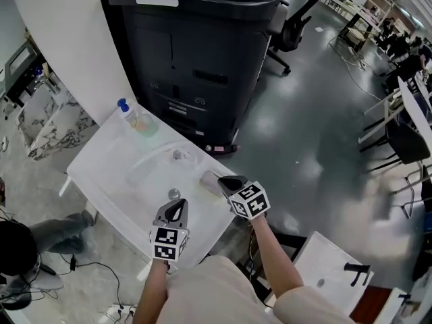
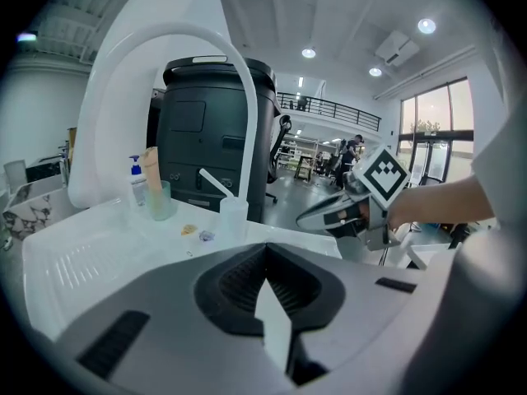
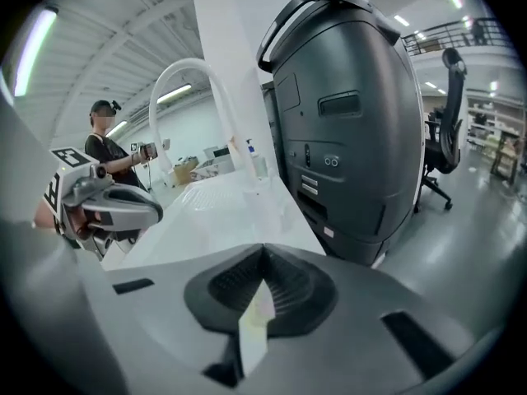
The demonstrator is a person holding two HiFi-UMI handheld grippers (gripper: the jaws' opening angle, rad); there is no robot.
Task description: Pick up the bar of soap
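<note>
I cannot make out the bar of soap for sure. A tan bar-like thing (image 2: 151,167) stands at the green cup (image 1: 146,124) on the far side of the white sink unit (image 1: 101,164), and a small yellowish piece (image 2: 189,230) lies near the tap base (image 2: 233,214). My left gripper (image 1: 178,204) hovers over the sink's near edge, shut and empty. Just to its right, my right gripper (image 1: 221,179) is also shut with nothing in it, its tip close beside the tap base (image 1: 209,181). Each gripper shows in the other's view: the right gripper (image 2: 303,218) and the left gripper (image 3: 156,212).
A white arched tap (image 2: 173,39) curves over the basin. A blue-capped dispenser bottle (image 1: 124,108) stands by the cup. A big black machine (image 1: 196,52) stands right behind the sink. A person (image 3: 107,138) stands in the background. Office chairs and desks fill the right.
</note>
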